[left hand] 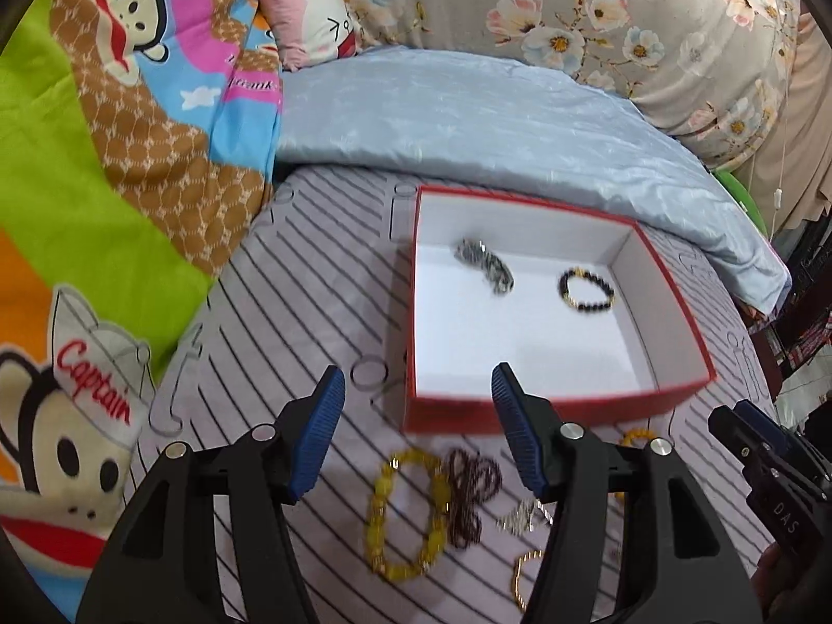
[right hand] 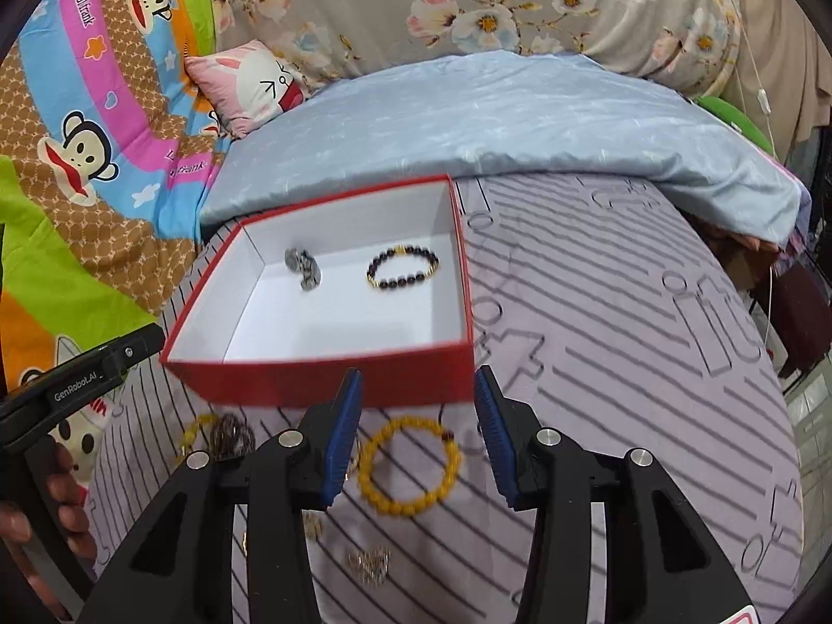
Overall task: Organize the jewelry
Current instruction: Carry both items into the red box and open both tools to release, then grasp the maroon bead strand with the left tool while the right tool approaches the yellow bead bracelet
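I am holding my left hand-held gripper point(left hand: 416, 431) above the striped bedsheet point(left hand: 322, 312) with its jaws parted and nothing between them, and my right hand-held gripper point(right hand: 416, 431) is hanging the same way, empty and apart. Right beneath my left fingers the yellow chunky bracelet point(left hand: 405, 515) is lying flat, touching a dark beaded strand point(left hand: 470, 491) bunched beside it, with a small silvery chain point(left hand: 522, 515) and a thin gold chain point(left hand: 525, 572) close by. Under my right gripper an amber bead bracelet point(right hand: 411, 468) is lying open on the sheet, with another small chain point(right hand: 372, 564) nearer to me.

I am judging that I am between placements, with several pieces not yet collected. The next move is calling for each gripper to drop onto one piece and close on its beads without dragging the neighbours; the yellow bracelet and the dark strand are touching, so they may come up together.

Just beyond, the red box point(left hand: 676, 301) is sitting open on the bed, already holding a grey speckled bracelet point(left hand: 483, 265) and a black-and-gold bracelet point(left hand: 586, 288), well apart. Its near wall is standing in my path, so I am needing to lift over it. Farther back a pale blue quilt point(left hand: 468, 119), a cartoon blanket point(left hand: 130, 130) and a pink pillow point(left hand: 307, 15) are crowding the bed.
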